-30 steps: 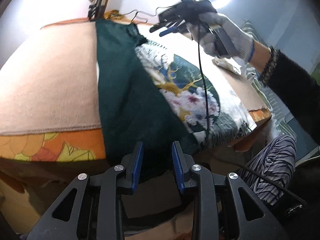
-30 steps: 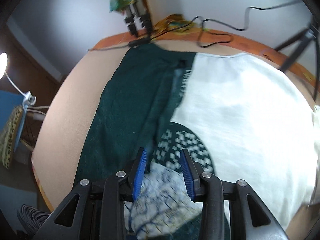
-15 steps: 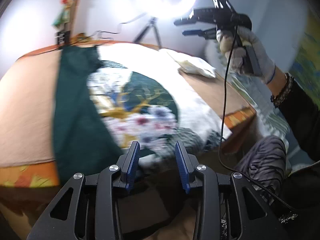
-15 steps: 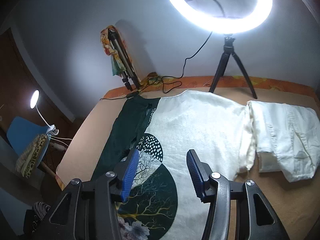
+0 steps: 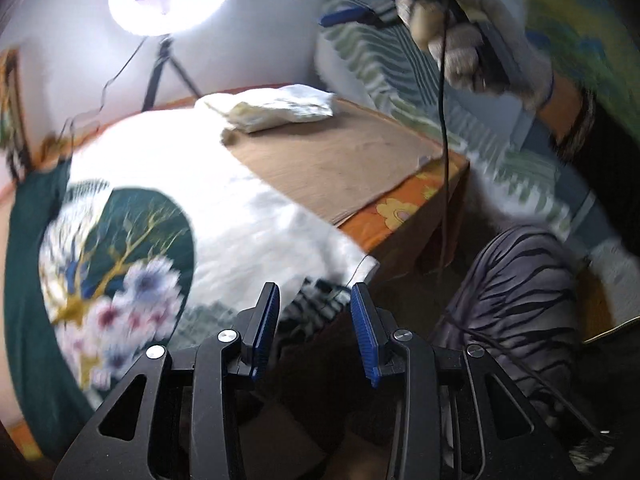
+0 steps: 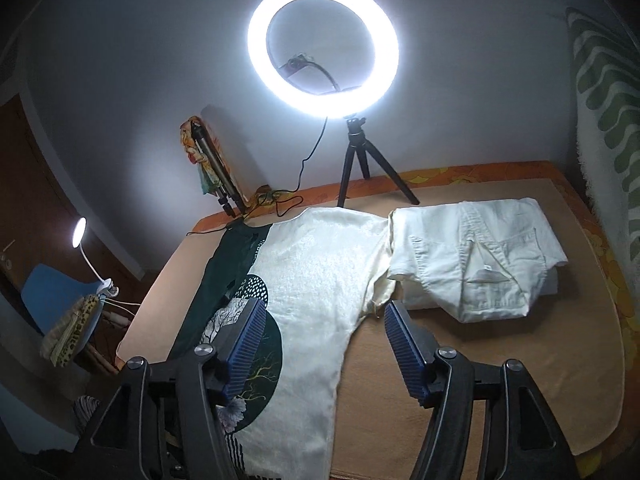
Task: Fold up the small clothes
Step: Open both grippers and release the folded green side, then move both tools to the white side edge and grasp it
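A white and dark green garment [image 6: 320, 280] with a round flower print [image 5: 120, 264] lies spread flat on the brown mat [image 6: 500, 360]. To its right lies a folded white garment [image 6: 480, 256], seen at the far side in the left wrist view [image 5: 276, 106]. My left gripper [image 5: 314, 304] hovers over the printed garment's near hem, its jaws opening with nothing between them. My right gripper [image 6: 324, 328] hangs well above the spread garment, also opening and empty. A gloved hand [image 5: 460, 40] holds the right gripper [image 5: 310, 6] high in the left wrist view.
A ring light [image 6: 323, 46] on a small tripod [image 6: 360, 168] stands at the far edge, its cable trailing left. A folded tripod [image 6: 212, 168] leans on the wall. A desk lamp [image 6: 80, 232] and blue chair [image 6: 52, 296] stand left. The person's striped trouser leg [image 5: 520, 288] is near.
Both grippers swung right, from the green side toward the white part. The right gripper rose away from the cloth. Both pairs of jaws widened.
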Demonstrator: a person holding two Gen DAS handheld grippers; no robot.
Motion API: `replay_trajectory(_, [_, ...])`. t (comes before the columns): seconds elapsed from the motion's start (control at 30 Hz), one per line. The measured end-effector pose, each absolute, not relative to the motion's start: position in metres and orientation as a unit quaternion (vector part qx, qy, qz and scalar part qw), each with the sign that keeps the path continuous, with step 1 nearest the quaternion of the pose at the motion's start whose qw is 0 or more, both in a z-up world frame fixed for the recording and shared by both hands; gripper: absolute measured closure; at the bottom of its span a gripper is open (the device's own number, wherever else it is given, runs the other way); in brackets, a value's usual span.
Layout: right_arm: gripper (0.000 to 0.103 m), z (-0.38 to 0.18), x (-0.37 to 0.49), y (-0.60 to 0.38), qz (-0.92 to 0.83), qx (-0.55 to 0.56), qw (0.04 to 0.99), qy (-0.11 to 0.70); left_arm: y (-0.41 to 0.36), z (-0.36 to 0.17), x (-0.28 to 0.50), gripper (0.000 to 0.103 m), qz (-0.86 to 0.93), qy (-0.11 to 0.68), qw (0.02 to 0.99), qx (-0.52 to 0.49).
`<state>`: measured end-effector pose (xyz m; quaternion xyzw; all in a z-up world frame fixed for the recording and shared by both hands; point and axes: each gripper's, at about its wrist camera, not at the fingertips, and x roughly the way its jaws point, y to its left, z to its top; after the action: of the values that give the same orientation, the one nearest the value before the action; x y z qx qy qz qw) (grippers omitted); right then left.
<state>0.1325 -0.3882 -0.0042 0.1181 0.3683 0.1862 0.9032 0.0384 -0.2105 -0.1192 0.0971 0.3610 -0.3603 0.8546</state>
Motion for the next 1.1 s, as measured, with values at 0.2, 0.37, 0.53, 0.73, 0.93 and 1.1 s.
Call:
replay_trajectory(0.2, [0.035,-0.01,0.132,-0.428,0.167,0.134,0.905,0.367,-0.268,-0.134,0.034,0.06,-0.384,0.329,0.843,0.185])
replay_trajectory(0.37, [0.035,-0.02,0.139,-0.448,0.158,0.15,0.902,0.372,-0.29,-0.154,0.04,0.06,-0.384,0.347,0.827,0.22])
replay_trajectory(0.53, [0.035,-0.036,0.153,-0.452,0.159,0.154,0.896,0.386,-0.308,-0.166,0.035,0.06,-0.358,0.329,0.831,0.27])
replay_trajectory(0.73, [0.035,-0.053,0.183,-0.447,0.175,0.162,0.885,0.399,-0.309,-0.169,0.042,0.06,-0.358,0.331,0.831,0.266])
replay_trajectory(0.93, [0.044,-0.078,0.226,-0.435,0.207,0.208,0.856,0.426,-0.292,-0.155,0.063,0.096,-0.386,0.339,0.835,0.196])
replay_trajectory(1.1, [0.044,-0.112,0.254,-0.402,0.22,0.217,0.824,0.474,-0.273,-0.143,0.078,0.097,-0.389,0.348,0.843,0.131])
